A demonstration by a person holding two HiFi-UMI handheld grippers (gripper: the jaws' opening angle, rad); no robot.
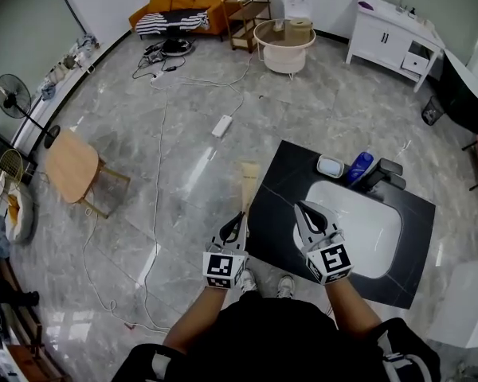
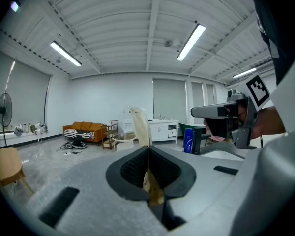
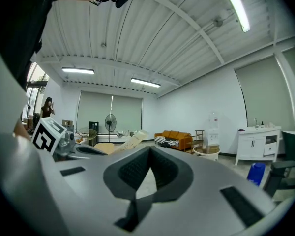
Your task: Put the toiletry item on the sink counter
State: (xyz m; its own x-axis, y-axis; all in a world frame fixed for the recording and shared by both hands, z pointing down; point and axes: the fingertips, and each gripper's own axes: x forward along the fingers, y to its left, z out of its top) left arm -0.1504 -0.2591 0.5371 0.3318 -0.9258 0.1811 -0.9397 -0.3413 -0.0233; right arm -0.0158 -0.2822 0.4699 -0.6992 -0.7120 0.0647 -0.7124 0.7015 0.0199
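My left gripper [image 1: 240,216] is shut on a long, flat beige toiletry item [image 1: 248,181], which sticks out ahead of the jaws over the floor, just left of the black sink counter [image 1: 279,213]. In the left gripper view the item [image 2: 140,127] rises from the closed jaws of my left gripper [image 2: 148,150]. My right gripper [image 1: 301,208] hovers over the left edge of the white basin [image 1: 366,225], and my right gripper [image 3: 150,150] is shut with nothing in it. The beige item [image 3: 130,142] shows to its left.
On the counter's far edge stand a white soap dish [image 1: 331,166], a blue bottle [image 1: 360,167] and a black faucet [image 1: 385,173]. A wooden chair [image 1: 72,165], cables and a power strip [image 1: 221,126] are on the floor to the left. A white cabinet [image 1: 390,38] is at the far right.
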